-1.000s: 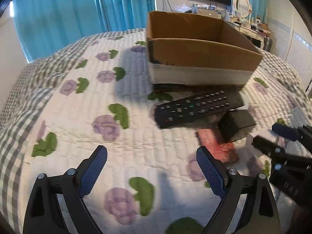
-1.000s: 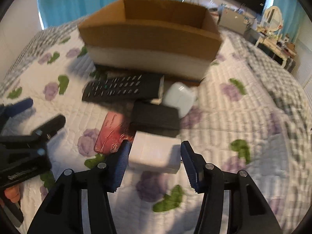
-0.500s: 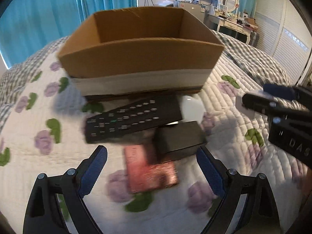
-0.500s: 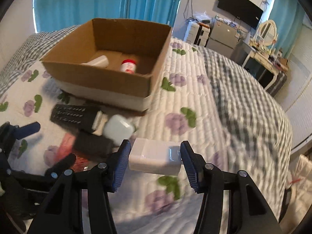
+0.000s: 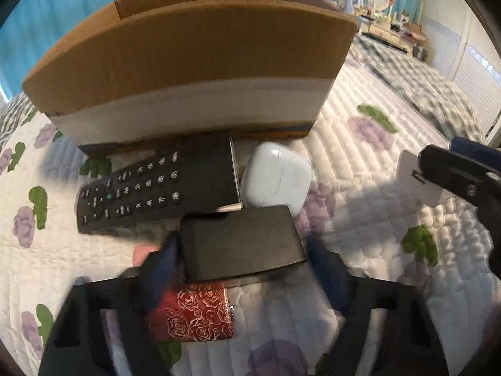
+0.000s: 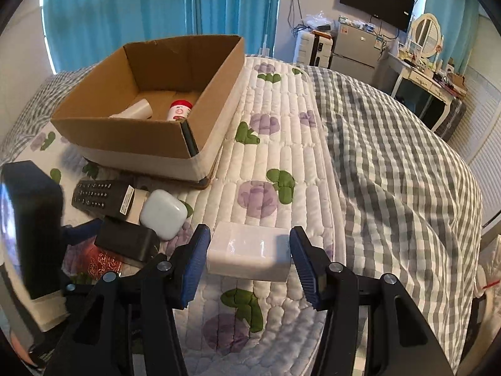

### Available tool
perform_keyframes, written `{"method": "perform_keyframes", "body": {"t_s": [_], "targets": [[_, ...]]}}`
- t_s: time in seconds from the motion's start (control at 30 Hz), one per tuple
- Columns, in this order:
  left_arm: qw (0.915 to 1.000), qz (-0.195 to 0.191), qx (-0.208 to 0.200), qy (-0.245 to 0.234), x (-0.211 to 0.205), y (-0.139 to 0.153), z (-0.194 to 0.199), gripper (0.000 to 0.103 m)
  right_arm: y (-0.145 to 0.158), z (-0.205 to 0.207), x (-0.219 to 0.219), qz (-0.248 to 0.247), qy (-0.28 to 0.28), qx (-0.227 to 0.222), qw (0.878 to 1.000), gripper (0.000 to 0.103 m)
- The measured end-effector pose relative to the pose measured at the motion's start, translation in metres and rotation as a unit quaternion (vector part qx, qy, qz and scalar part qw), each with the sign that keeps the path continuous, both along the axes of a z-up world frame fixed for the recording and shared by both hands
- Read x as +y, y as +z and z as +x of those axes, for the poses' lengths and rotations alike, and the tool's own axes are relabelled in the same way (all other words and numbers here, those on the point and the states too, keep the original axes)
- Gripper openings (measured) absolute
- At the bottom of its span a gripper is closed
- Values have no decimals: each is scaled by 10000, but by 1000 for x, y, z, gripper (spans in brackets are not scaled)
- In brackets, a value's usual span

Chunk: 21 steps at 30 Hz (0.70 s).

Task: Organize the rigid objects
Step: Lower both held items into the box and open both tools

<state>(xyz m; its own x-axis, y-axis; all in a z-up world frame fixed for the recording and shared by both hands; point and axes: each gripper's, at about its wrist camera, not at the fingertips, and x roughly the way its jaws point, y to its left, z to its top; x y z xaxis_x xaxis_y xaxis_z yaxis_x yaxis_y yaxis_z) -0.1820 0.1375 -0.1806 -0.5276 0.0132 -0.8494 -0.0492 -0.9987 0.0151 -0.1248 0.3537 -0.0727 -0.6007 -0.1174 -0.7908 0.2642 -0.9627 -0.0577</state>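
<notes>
Two claws worked over the quilted bed (image 6: pixel 281 144). The right claw (image 6: pixel 249 261) pinched a white rectangular block (image 6: pixel 249 252) between its blue pads, holding it above the flowered quilt, well to the right of the cardboard box (image 6: pixel 131 131). In that box, which sat on the quilt toward the curtain side of the bed, lay a pale cup (image 6: pixel 137 111) on its side and a red-capped bottle (image 6: pixel 179 109). Just in front of the box sat a cluster of things: a black remote control (image 5: pixel 156 188), a white earbud case (image 5: pixel 277 178) touching its right end, and a black box (image 5: pixel 241 244) just below both, resting partly on a red rose-patterned card (image 5: pixel 194 313). The left claw (image 5: pixel 247 269) was spread, its fingers standing on either side of the black box; the left pad (image 5: pixel 166 260) looked very near or touching the box's edge, though blur kept me from telling which, and the right pad stood apart from it.
</notes>
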Motion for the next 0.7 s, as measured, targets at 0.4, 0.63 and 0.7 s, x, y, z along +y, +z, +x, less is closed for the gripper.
{"method": "perform_keyframes", "body": {"t_s": [0.4,0.63,0.7], "targets": [[9997,146,37,-179,-22,26,27,70,12,18,-12,343,63,384,9987,52],[9984,243,377,-330,-37,65,49,69,27,32,-21,432,49,520,9977,52],[9980,274,446,-349,-41,75,54,69,35,37,-24,434,42,586,9973,52]]}}
